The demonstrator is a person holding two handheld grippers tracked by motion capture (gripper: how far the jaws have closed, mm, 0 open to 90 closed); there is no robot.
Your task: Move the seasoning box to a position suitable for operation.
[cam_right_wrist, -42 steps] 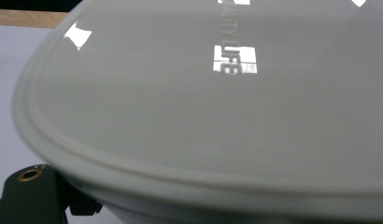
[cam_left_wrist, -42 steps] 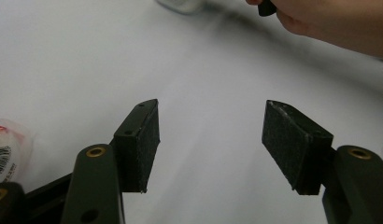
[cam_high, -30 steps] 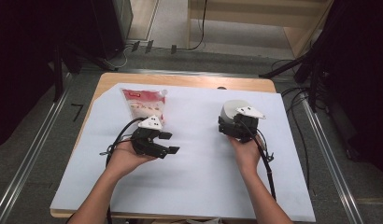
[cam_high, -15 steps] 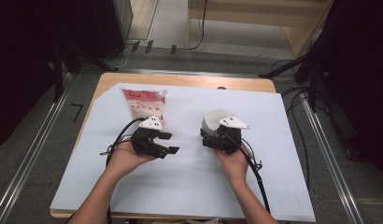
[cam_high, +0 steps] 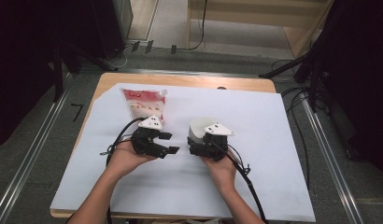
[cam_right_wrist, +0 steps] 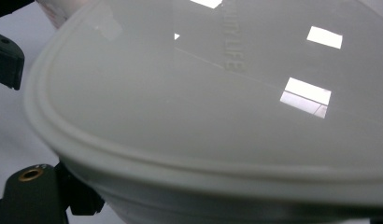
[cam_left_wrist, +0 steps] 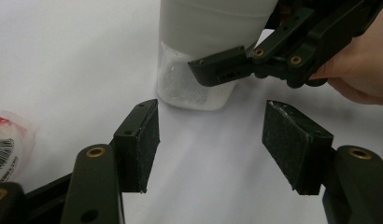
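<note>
A white tub (cam_high: 199,129) with a smooth lid (cam_right_wrist: 217,93) and a clear lower part holding white grains (cam_left_wrist: 194,88) stands on the white sheet at mid-table. My right gripper (cam_high: 196,143) is shut on its side, and one black finger (cam_left_wrist: 227,70) presses the wall. Just left of the tub, my left gripper (cam_high: 171,143) is open, its pads (cam_left_wrist: 143,140) wide apart with nothing between them, and it points at the tub's base. A red-and-white pouch (cam_high: 144,103) lies flat behind the left gripper.
A white sheet (cam_high: 273,140) covers most of the wooden table (cam_high: 189,80). Black cables trail from both grippers toward the near edge (cam_high: 248,182). Metal rails and dark stands flank the table on the floor.
My right gripper has carried the tub leftward across the sheet and slightly nearer, ending close beside the left gripper. The left gripper has stayed put and open.
</note>
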